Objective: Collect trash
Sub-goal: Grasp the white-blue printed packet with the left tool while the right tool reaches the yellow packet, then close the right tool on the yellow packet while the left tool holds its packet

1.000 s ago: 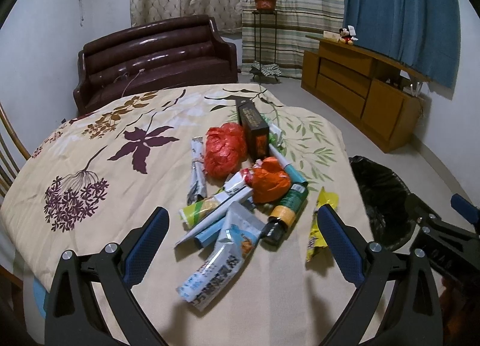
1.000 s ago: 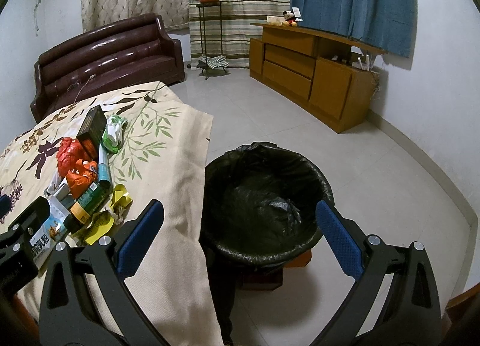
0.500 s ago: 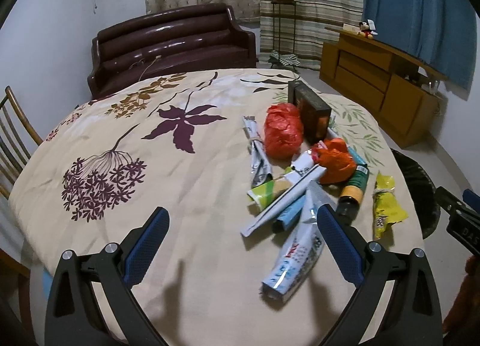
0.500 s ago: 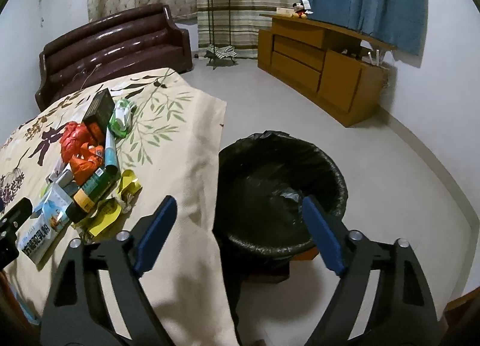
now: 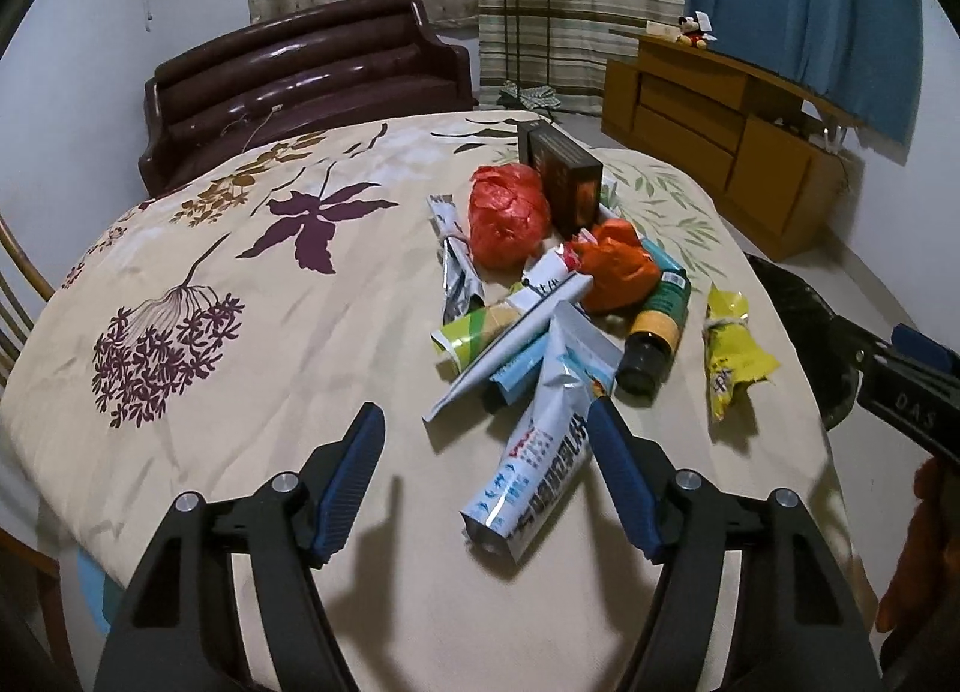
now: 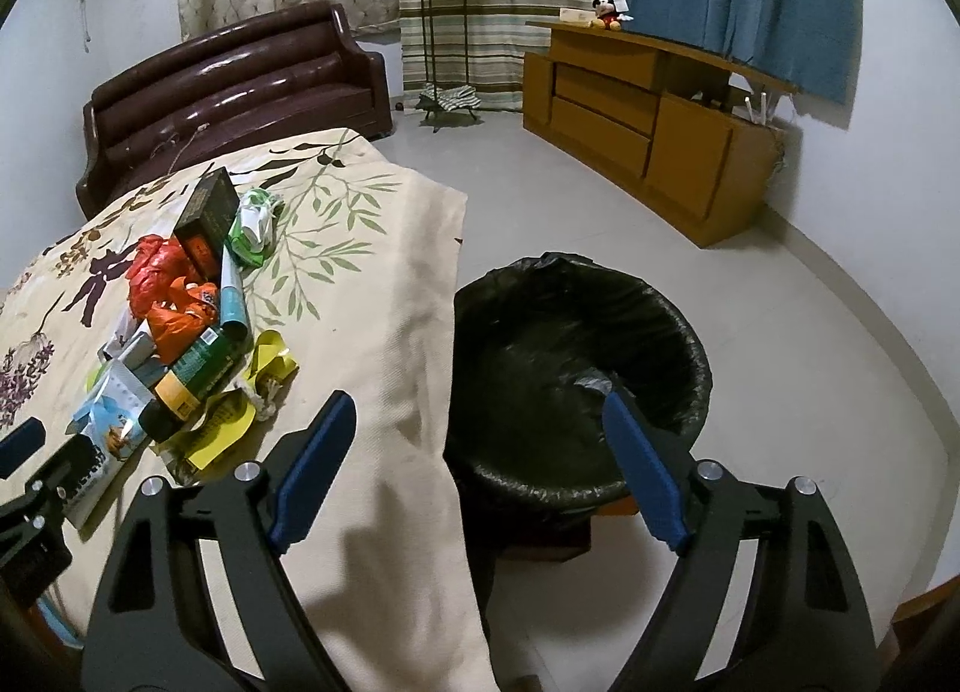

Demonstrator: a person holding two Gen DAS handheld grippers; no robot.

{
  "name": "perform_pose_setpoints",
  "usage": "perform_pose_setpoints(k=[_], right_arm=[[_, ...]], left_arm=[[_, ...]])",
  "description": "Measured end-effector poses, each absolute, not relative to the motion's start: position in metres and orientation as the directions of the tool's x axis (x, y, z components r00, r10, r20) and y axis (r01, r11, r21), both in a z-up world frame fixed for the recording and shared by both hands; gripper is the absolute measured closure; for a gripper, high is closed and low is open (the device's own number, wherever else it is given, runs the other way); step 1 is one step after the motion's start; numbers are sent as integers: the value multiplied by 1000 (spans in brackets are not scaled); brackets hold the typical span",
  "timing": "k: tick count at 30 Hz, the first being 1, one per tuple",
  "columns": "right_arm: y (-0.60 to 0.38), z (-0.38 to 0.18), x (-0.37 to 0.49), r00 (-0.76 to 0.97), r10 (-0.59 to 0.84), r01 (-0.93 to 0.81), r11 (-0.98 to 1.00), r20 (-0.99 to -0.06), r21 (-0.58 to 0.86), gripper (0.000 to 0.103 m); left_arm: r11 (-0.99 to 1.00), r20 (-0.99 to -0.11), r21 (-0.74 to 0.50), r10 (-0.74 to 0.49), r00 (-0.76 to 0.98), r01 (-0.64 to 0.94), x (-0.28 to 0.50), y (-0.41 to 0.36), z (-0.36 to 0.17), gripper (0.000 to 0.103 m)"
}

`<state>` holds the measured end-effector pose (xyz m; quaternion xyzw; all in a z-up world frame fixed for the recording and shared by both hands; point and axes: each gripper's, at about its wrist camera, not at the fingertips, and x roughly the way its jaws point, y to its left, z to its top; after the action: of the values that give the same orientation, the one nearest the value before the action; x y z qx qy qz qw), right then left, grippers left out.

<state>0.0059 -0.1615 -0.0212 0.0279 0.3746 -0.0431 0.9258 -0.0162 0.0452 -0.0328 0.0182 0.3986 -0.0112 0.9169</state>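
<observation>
Inside black-lined bin (image 6: 630,332), one scrap (image 6: 591,381)

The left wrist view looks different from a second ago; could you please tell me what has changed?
The left gripper has come in over the blue-and-white foil pouch, and its jaws have just been closing, the pouch's near end between them but not yet pinched. The right gripper narrowed slightly, empty above the black-lined bin. The trash pile hasn't moved.
</observation>
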Motion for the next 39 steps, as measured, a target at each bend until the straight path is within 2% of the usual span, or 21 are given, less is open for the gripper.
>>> perform_pose_setpoints(k=[4,7,9,13,22,37,39], right_arm=[[-157,-21,3,717,-39,85,996,-696,32,21],[-154,-21,2,720,-30,75,997,-693,35,21],[-154,-21,1,721,-25,70,997,-693,37,21],[-152,-21,0,720,-23,67,997,-693,36,21],[-148,-21,0,721,-20,61,998,-693,34,21],[-112,-13,13,721,21,0,1000,-693,31,22],[-106,-13,16,719,24,-6,1000,-695,28,26]], left_arm=[[998,-740,24,-20,672,56,-16,40,-37,42],[996,-754,15,-43,656,82,-16,36,-43,53],[995,-762,2,-61,645,98,-16,34,-46,70],[992,-756,-14,-94,648,126,-17,31,-45,79],[983,-725,-55,-159,670,174,-28,28,-26,80],[998,-692,-36,-60,720,48,-17,69,-16,80],[999,-688,-36,-41,725,23,-14,79,-16,79]])
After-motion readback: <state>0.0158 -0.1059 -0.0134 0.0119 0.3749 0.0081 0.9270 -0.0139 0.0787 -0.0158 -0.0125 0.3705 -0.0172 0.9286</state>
